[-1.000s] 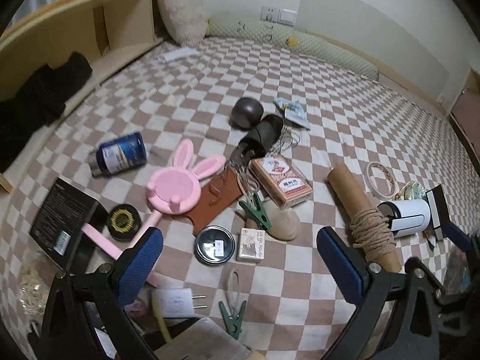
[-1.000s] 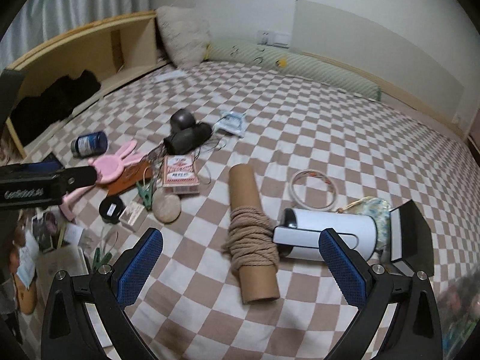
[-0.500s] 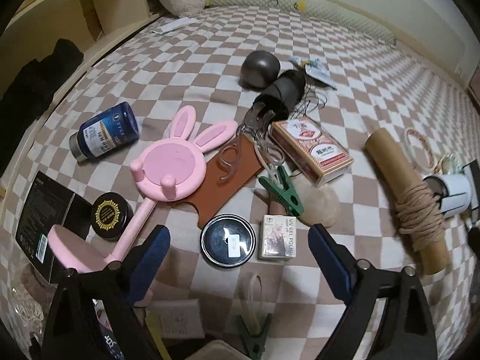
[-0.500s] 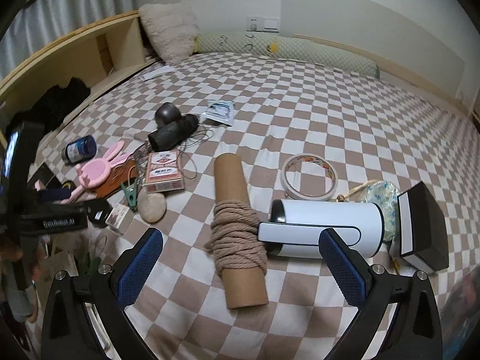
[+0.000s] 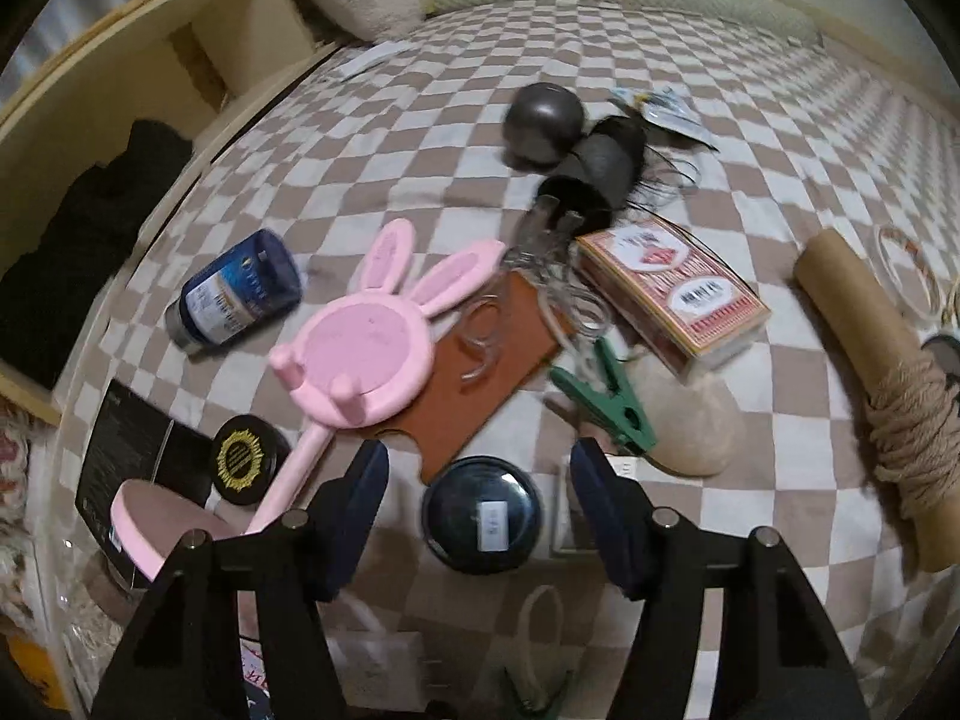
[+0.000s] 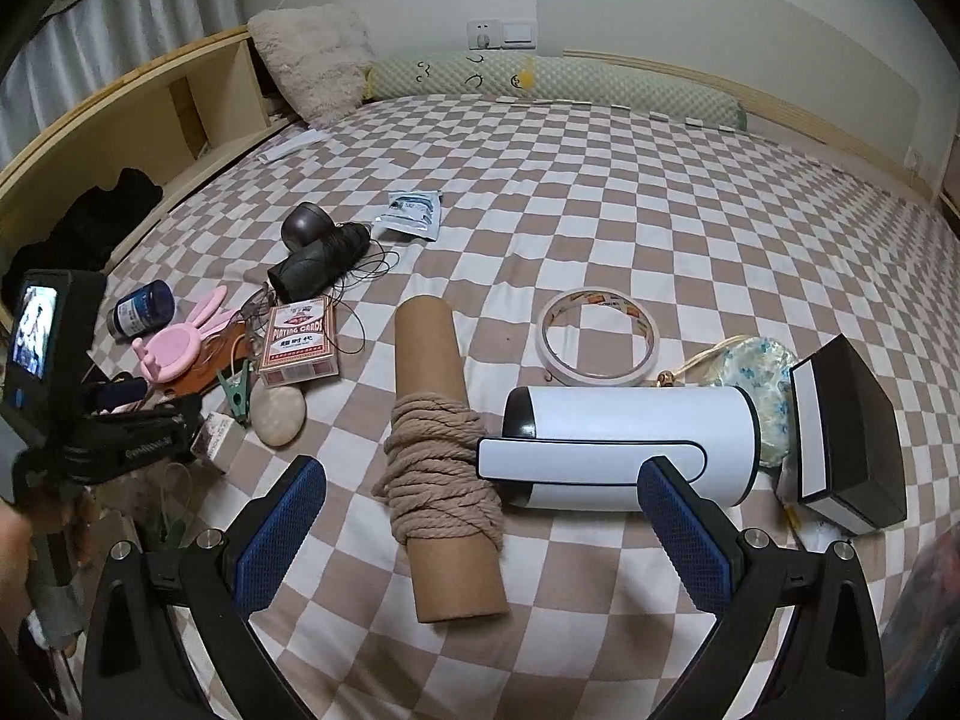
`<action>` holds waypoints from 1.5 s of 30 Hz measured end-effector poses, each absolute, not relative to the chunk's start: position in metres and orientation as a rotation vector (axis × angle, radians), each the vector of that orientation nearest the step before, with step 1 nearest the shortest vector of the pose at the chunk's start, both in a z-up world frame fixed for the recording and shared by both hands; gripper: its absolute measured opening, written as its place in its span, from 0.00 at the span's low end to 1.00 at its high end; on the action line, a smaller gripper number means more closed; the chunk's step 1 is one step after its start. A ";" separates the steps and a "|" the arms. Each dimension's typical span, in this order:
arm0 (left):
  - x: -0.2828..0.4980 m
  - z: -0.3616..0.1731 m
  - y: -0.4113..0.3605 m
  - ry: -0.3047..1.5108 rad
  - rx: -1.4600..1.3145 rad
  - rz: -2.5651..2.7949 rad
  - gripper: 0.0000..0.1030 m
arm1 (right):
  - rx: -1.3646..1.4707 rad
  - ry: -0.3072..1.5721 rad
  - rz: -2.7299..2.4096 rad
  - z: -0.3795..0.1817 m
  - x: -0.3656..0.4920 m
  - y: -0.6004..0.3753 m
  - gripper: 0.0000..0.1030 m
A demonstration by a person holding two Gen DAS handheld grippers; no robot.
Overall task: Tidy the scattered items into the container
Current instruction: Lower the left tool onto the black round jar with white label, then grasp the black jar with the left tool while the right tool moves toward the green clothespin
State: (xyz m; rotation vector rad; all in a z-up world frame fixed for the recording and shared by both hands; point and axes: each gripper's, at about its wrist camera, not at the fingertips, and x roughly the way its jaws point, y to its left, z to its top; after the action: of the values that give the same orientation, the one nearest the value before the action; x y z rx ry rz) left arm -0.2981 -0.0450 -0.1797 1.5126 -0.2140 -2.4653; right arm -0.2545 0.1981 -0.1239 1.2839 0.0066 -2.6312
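Observation:
My left gripper (image 5: 480,516) is open, its fingers on either side of a round dark tin (image 5: 483,513) on the checkered bed, apart from it. Around it lie a pink bunny stand (image 5: 366,348), a brown leather piece (image 5: 480,372), a green clothespin (image 5: 612,396), a beige stone (image 5: 696,426), a card box (image 5: 672,294) and a blue jar (image 5: 237,294). My right gripper (image 6: 480,534) is open above a cardboard tube wound with rope (image 6: 441,462) and a white cylinder (image 6: 630,447). The left gripper also shows in the right wrist view (image 6: 138,414). No container is plainly in view.
A tape roll (image 6: 597,333), a black box (image 6: 846,432), a patterned pouch (image 6: 759,366), a dark ball (image 6: 306,225), a black thread spool (image 6: 318,261) and a packet (image 6: 411,213) lie on the bed. A wooden shelf (image 6: 150,126) runs along the left; pillows at the back.
My left gripper has moved down and forward to the round tin, and its jaws have narrowed around it. My right gripper has shifted slightly closer to the tube and white cylinder.

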 end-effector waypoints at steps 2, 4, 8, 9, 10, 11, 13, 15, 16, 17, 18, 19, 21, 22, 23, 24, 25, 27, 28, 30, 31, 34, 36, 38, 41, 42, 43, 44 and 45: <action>-0.300 -0.184 -0.042 -0.228 1.532 -2.456 0.61 | 1.285 0.004 -2.629 -0.124 -0.255 0.199 1.00; -0.302 -0.187 -0.043 -0.212 1.543 -2.441 0.59 | 1.287 0.003 -2.625 -0.125 -0.254 0.200 1.00; -0.304 -0.187 -0.058 -0.117 1.523 -2.391 0.48 | 1.292 0.012 -2.621 -0.125 -0.255 0.201 1.00; -0.304 -0.188 -0.061 -0.086 1.526 -2.382 0.48 | 1.294 0.014 -2.620 -0.126 -0.255 0.202 1.00; -0.303 -0.191 -0.063 -0.064 1.536 -2.375 0.47 | 1.297 0.015 -2.620 -0.126 -0.255 0.202 1.00; -0.303 -0.193 -0.065 -0.054 1.550 -2.370 0.47 | 1.300 0.015 -2.619 -0.127 -0.255 0.203 1.00; -0.303 -0.197 -0.063 -0.064 1.576 -2.367 0.47 | 1.306 0.014 -2.618 -0.128 -0.255 0.204 1.00; -0.303 -0.201 -0.061 -0.084 1.596 -2.364 0.46 | 1.310 0.014 -2.617 -0.128 -0.256 0.204 1.00; -0.303 -0.202 -0.059 -0.110 1.596 -2.365 0.46 | 1.311 0.014 -2.616 -0.128 -0.256 0.204 1.00; -0.302 -0.202 -0.056 -0.137 1.596 -2.365 0.46 | 1.312 0.015 -2.615 -0.128 -0.256 0.204 1.00; -0.302 -0.203 -0.055 -0.150 1.600 -2.365 0.46 | 1.311 0.017 -2.615 -0.128 -0.255 0.204 1.00; -0.301 -0.202 -0.055 -0.141 1.612 -2.365 0.46 | 1.309 0.018 -2.615 -0.127 -0.255 0.203 1.00; -0.300 -0.202 -0.057 -0.119 1.637 -2.365 0.46 | 1.306 0.019 -2.615 -0.126 -0.255 0.203 1.00; -0.299 -0.202 -0.057 -0.121 1.647 -2.363 0.46 | 1.307 0.017 -2.615 -0.126 -0.255 0.203 1.00; -0.298 -0.202 -0.057 -0.125 1.658 -2.361 0.46 | 1.308 0.015 -2.614 -0.126 -0.255 0.203 1.00; -0.297 -0.202 -0.057 -0.127 1.669 -2.359 0.46 | 1.307 0.016 -2.614 -0.125 -0.254 0.202 1.00; -0.296 -0.202 -0.058 -0.127 1.677 -2.356 0.46 | 1.305 0.019 -2.613 -0.124 -0.254 0.201 1.00; -0.295 -0.203 -0.058 -0.120 1.689 -2.353 0.47 | 1.301 0.024 -2.611 -0.122 -0.252 0.199 1.00; -0.294 -0.203 -0.059 -0.116 1.695 -2.351 0.47 | 1.297 0.030 -2.609 -0.121 -0.251 0.197 1.00; -0.293 -0.204 -0.059 -0.109 1.703 -2.346 0.47 | 1.290 0.045 -2.604 -0.120 -0.249 0.195 1.00; -0.293 -0.204 -0.060 -0.106 1.708 -2.342 0.47 | 1.286 0.053 -2.603 -0.119 -0.249 0.193 1.00; -0.293 -0.207 -0.059 -0.108 1.732 -2.313 0.50 | 1.282 0.072 -2.599 -0.119 -0.247 0.191 1.00; -0.292 -0.208 -0.060 -0.108 1.749 -2.303 0.53 | 1.283 0.077 -2.596 -0.119 -0.247 0.190 1.00; -0.292 -0.209 -0.060 -0.107 1.763 -2.301 0.54 | 1.287 0.076 -2.593 -0.120 -0.247 0.190 1.00; -0.291 -0.209 -0.060 -0.112 1.767 -2.310 0.54 | 1.291 0.078 -2.589 -0.121 -0.247 0.189 1.00; -0.291 -0.209 -0.060 -0.118 1.765 -2.314 0.54 | 1.290 0.079 -2.588 -0.121 -0.247 0.188 1.00; -0.292 -0.210 -0.059 -0.125 1.761 -2.318 0.54 | 1.289 0.079 -2.586 -0.121 -0.247 0.188 1.00; -0.292 -0.210 -0.059 -0.133 1.757 -2.322 0.54 | 1.288 0.079 -2.585 -0.120 -0.247 0.188 1.00; -0.292 -0.210 -0.058 -0.141 1.753 -2.328 0.54 | 1.287 0.080 -2.583 -0.121 -0.247 0.187 1.00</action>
State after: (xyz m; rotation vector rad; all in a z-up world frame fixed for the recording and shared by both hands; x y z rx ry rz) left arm -0.2923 -0.0578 -0.2101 1.7531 -0.1407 -2.3277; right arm -0.2466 0.1872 -0.1206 1.2874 0.0800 -2.5825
